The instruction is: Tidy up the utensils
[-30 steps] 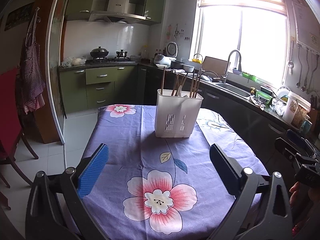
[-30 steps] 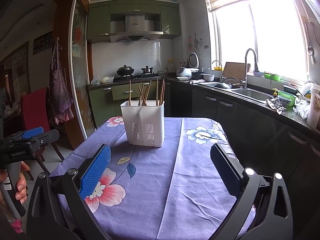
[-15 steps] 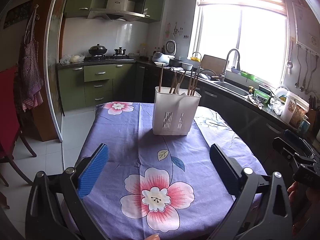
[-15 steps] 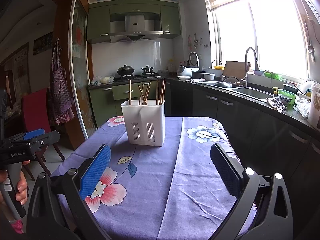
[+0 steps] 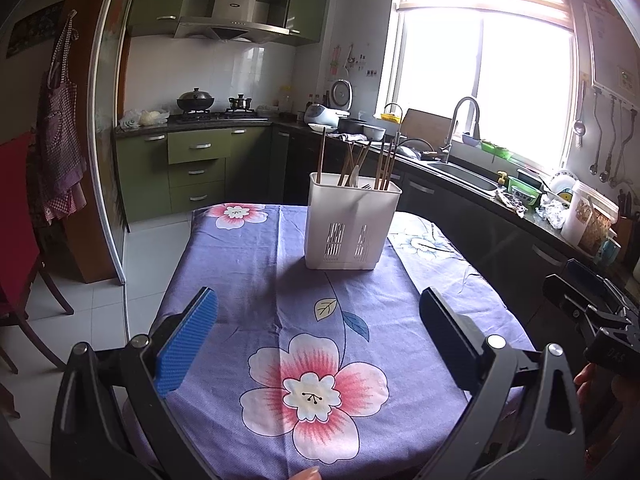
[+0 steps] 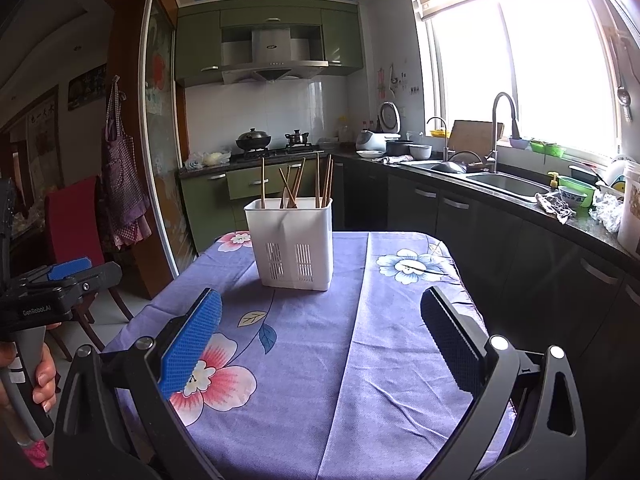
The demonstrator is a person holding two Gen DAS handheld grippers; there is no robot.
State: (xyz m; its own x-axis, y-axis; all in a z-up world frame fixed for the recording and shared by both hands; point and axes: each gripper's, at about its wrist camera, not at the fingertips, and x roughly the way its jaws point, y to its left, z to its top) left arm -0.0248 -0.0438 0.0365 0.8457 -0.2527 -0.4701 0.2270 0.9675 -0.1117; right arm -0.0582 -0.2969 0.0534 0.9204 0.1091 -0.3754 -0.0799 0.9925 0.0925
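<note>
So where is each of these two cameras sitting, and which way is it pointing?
Left wrist view: sits on the left gripper, looks along its open fingers over the purple floral tablecloth to the white utensil holder; right gripper shows at the edge.
Right wrist view: sits on the right gripper, facing the same way; left gripper and hand show.
Shared: holder, tablecloth, kitchen counter.

**Hidden and cut off**

Utensil holder (image 5: 352, 224): walls hide the lower ends of the chopsticks (image 5: 321, 154); spoon and fork tips barely show. Right gripper (image 5: 592, 312) cut by the right frame edge. Desk (image 6: 360, 360) near edge hidden behind jaws.
</note>
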